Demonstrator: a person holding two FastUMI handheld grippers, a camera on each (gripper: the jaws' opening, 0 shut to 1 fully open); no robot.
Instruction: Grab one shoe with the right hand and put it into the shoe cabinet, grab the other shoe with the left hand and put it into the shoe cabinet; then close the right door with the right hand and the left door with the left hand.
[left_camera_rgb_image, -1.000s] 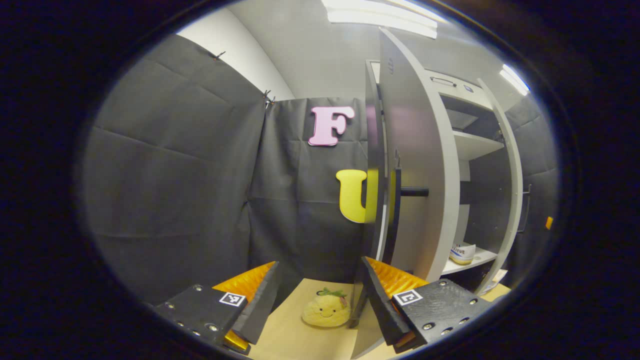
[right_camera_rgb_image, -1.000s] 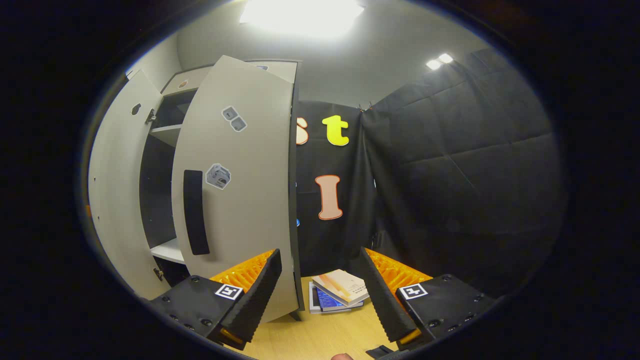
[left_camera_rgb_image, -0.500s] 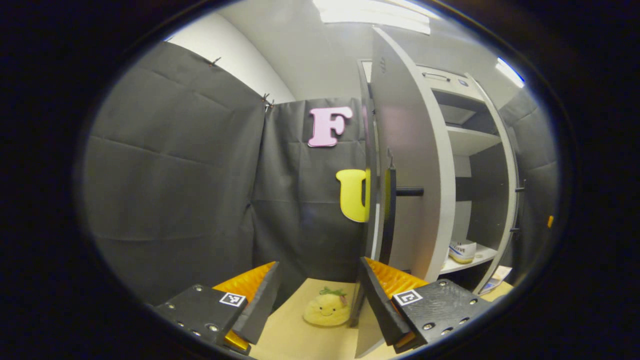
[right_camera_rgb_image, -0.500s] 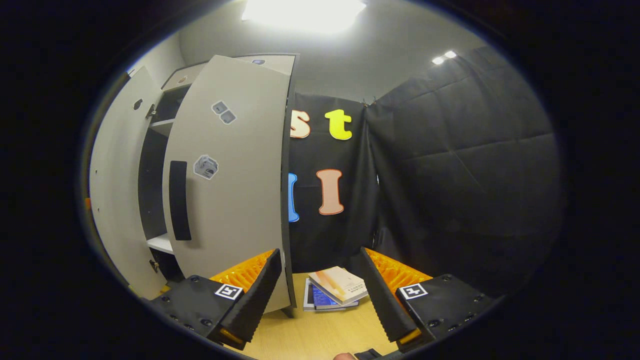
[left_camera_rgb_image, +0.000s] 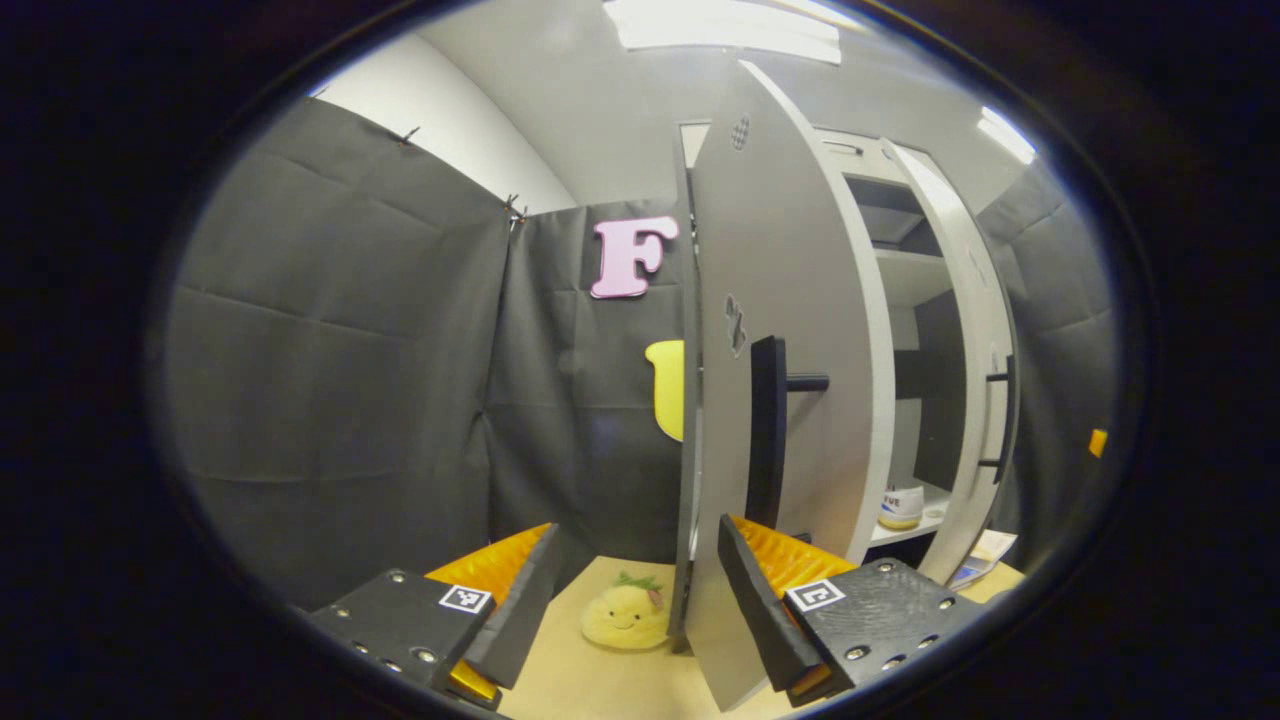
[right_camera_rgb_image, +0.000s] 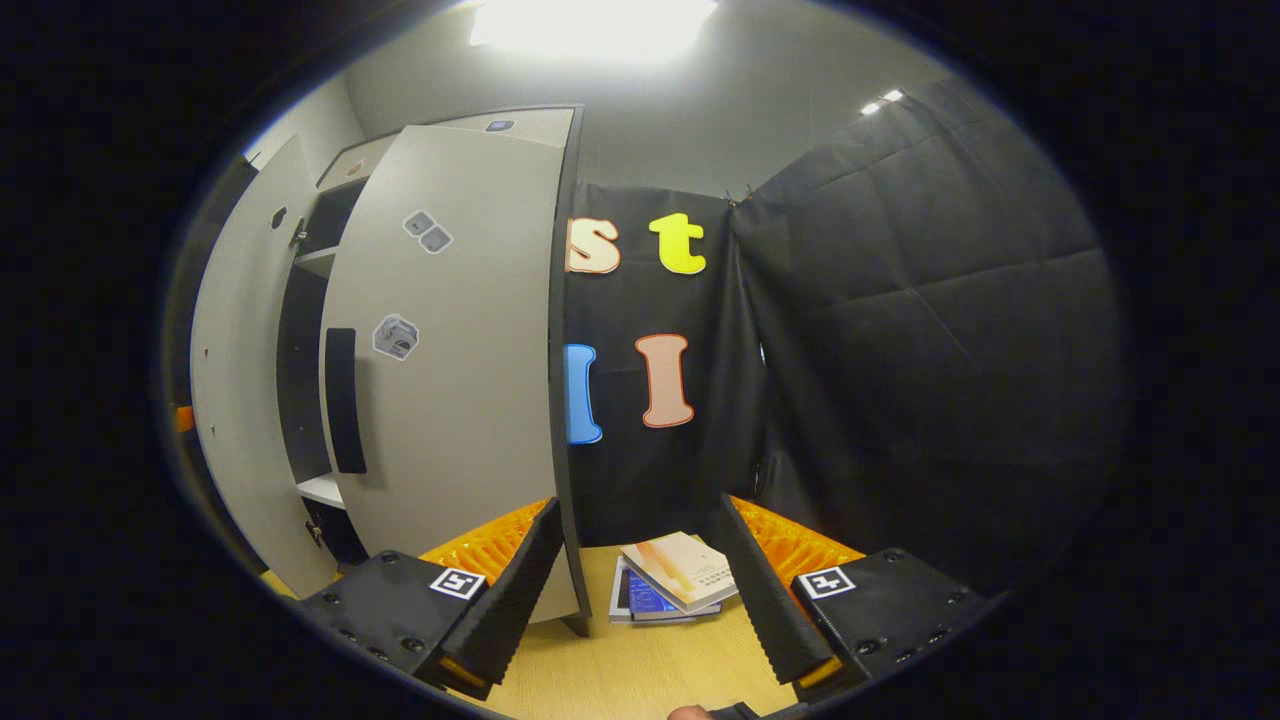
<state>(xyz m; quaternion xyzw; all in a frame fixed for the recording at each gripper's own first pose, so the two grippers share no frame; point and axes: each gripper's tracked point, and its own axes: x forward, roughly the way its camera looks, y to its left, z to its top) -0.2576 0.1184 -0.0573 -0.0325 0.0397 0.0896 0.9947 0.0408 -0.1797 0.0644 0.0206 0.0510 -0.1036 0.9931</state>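
Shoe cabinet (left_camera_rgb_image: 940, 300) doors both part open, one shoe (left_camera_rgb_image: 901, 506) sitting on the low shelf inside.
Left gripper (left_camera_rgb_image: 632, 610) is spread apart right by the left door (left_camera_rgb_image: 780, 300); right gripper (right_camera_rgb_image: 640, 600) gapes too, beside the right door (right_camera_rgb_image: 470, 400).

Staged recording booth, not a real home: black cloth wall (left_camera_rgb_image: 340, 350) pinned up w/ clips ahead & to the left of the left gripper (left_camera_rgb_image: 625, 600), plain white ceiling w/ strip lights above. Household props on a wooden desk (right_camera_rgb_image: 640, 670): grey shoe cabinet (left_camera_rgb_image: 900, 300) w/ shelves ahead-right, plush toy (left_camera_rgb_image: 625, 617) just ahead between its fingers. Stack of books (right_camera_rgb_image: 670, 590) ahead of right gripper (right_camera_rgb_image: 640, 590).
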